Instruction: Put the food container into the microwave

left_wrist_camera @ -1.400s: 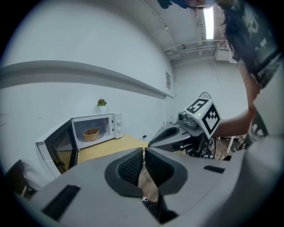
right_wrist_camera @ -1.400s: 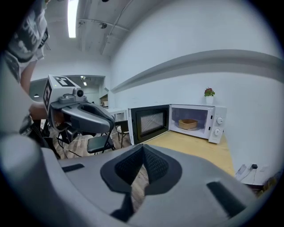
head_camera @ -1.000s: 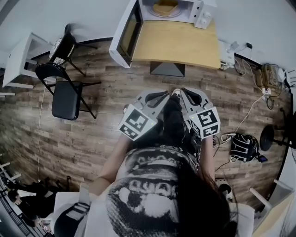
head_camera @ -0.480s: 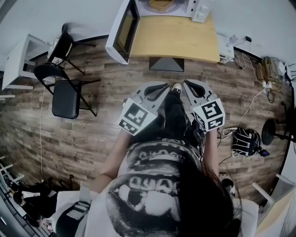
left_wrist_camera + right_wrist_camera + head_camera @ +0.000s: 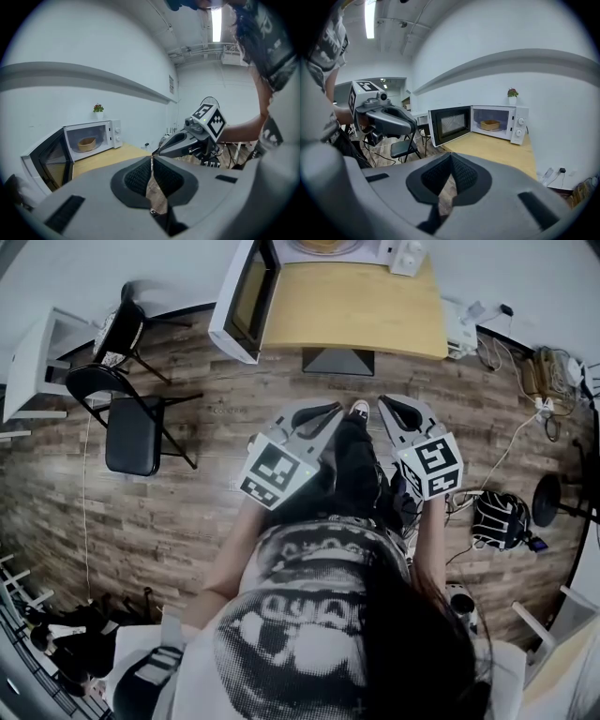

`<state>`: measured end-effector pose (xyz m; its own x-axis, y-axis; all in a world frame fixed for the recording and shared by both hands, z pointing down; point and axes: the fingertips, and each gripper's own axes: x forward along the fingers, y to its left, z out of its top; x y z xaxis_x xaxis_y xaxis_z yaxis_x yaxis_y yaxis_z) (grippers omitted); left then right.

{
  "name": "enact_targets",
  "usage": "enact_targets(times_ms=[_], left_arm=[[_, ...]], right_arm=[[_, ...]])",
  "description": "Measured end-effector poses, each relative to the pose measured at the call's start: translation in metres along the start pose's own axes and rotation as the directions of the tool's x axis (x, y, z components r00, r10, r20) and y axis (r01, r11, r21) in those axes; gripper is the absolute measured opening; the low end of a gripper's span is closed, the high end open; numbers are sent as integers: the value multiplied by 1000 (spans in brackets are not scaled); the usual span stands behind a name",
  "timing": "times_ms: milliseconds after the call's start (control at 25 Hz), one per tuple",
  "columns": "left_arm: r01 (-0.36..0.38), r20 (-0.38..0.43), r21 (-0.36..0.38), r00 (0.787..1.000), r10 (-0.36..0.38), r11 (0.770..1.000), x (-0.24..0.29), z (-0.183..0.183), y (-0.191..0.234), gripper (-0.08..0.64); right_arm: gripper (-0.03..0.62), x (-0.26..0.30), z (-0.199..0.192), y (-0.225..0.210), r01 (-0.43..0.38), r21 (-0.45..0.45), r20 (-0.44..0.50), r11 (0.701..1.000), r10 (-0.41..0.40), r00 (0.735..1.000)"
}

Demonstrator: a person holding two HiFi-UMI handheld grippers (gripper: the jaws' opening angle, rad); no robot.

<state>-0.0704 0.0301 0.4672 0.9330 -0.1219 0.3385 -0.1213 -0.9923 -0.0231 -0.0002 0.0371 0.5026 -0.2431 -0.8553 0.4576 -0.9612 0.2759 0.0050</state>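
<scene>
The wood-plank floor runs from your feet up to the microwave. The microwave sits at the far back of a pale wooden table, against the wall. Most of the tabletop in front of the microwave is bare.

The microwave's door stands swung wide open to its left side and juts out past the table's edge. A black folding chair stands on the floor to the left of the microwave and nearer to you, beyond the open door.

You are holding both tools low in front of your body, well apart from the microwave and pointed toward it. The left gripper has its jaws closed tip to tip. Nothing is caught between them, and only floor shows through the gap under the tips. The right gripper is the same, pinched together and empty, just beside the left one.

The food container, a shallow tan tub, already rests inside the microwave on the floor of the open cavity. A small potted plant sits on top of the microwave, above its control knobs.
</scene>
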Motion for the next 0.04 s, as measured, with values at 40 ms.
enact_targets(times_ms=[40], left_arm=[[1, -2, 1, 1000, -1, 1000, 1, -1, 1, 12]], right_arm=[[5, 1, -1, -1, 2, 4, -3, 1000, -2, 1000]])
